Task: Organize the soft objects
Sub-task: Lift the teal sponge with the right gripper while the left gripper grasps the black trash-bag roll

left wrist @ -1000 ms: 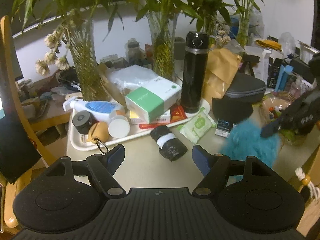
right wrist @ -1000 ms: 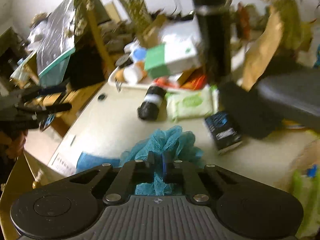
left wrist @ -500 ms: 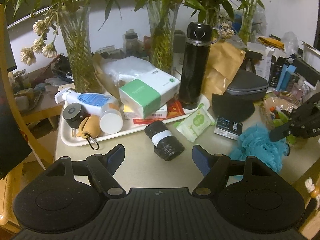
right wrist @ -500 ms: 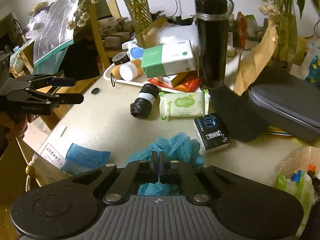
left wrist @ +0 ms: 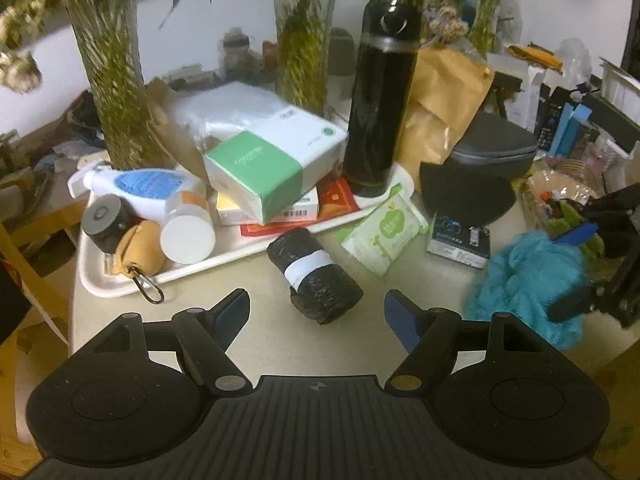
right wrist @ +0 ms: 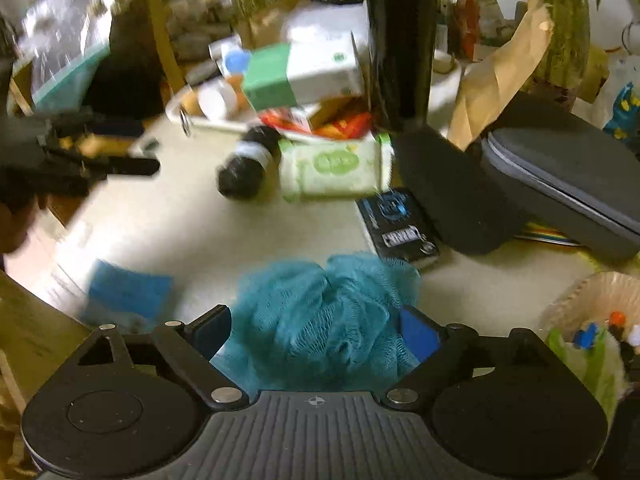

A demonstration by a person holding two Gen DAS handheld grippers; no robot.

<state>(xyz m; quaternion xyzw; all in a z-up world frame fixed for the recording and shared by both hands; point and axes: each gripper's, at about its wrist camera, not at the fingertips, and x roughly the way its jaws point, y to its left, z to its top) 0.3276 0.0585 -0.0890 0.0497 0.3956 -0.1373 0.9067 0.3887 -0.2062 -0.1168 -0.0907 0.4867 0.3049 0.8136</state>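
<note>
A teal mesh bath pouf [right wrist: 324, 316] lies on the beige table, also at the right of the left wrist view [left wrist: 528, 280]. My right gripper [right wrist: 316, 330] is open, its two fingers standing either side of the pouf; it also shows in the left wrist view [left wrist: 576, 268]. My left gripper [left wrist: 318, 312] is open and empty, just in front of a black roll with a white band [left wrist: 316, 276]. A green wet-wipes pack [left wrist: 382, 232] lies beside the roll. The left gripper shows blurred in the right wrist view [right wrist: 116, 148].
A white tray [left wrist: 120, 284] holds a green-white box [left wrist: 276, 168], bottles and a tall black flask [left wrist: 380, 96]. Glass vases with plants stand behind. A grey case [left wrist: 492, 148], a black packet [left wrist: 458, 238], a basket [right wrist: 592, 304] and a blue note [right wrist: 128, 292] lie around.
My right gripper was shut on the pouf and has opened, its fingers now wide around it. The left gripper has moved a little closer to the black roll.
</note>
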